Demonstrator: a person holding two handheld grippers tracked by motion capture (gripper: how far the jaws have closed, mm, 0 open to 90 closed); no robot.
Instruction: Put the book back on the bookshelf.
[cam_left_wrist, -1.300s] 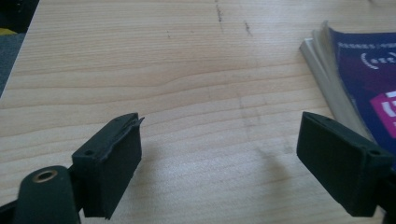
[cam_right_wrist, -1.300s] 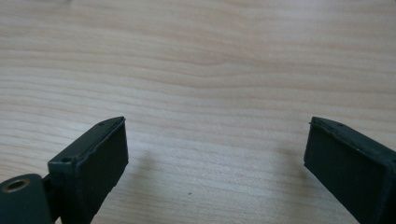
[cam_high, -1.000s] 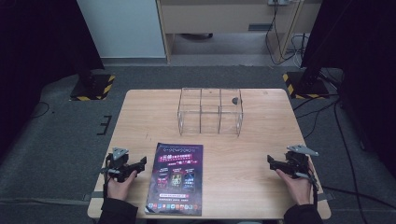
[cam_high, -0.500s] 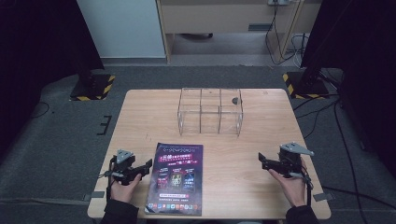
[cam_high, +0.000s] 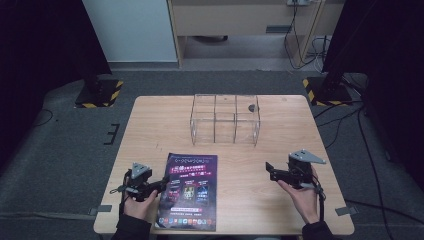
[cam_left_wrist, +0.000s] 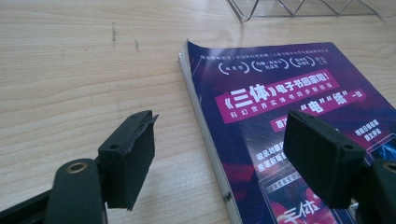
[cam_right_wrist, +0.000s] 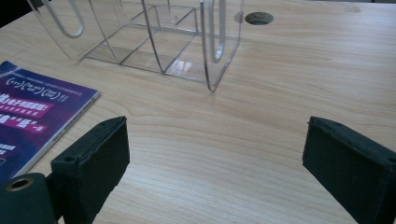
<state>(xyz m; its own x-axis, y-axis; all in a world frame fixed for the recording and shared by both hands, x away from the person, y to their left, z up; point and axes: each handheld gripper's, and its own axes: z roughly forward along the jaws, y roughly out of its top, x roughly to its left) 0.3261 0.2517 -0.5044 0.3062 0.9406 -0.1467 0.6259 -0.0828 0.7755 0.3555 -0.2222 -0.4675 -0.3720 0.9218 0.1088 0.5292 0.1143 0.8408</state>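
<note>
A purple book (cam_high: 192, 190) lies flat near the table's front edge, left of the middle. My left gripper (cam_high: 162, 184) sits low at the book's left side. In the left gripper view its jaws (cam_left_wrist: 224, 158) straddle the book's (cam_left_wrist: 289, 116) spine edge; they have just been closing a little, and the pads stand apart from the book without pressing on it. My right gripper (cam_high: 270, 170) hovers over bare wood at the front right. Its jaws (cam_right_wrist: 215, 158) are wide open with nothing between them and face the clear acrylic organizer (cam_right_wrist: 154, 42).
The clear organizer (cam_high: 225, 119), split into compartments, stands at the table's middle back. A small round hole (cam_high: 252, 107) in the tabletop (cam_high: 150, 135) shows behind it. Cables trail from both grippers toward the front edge.
My right gripper has moved left, toward the table's middle, and risen slightly. My left gripper has shifted right, up to the book's left edge.
</note>
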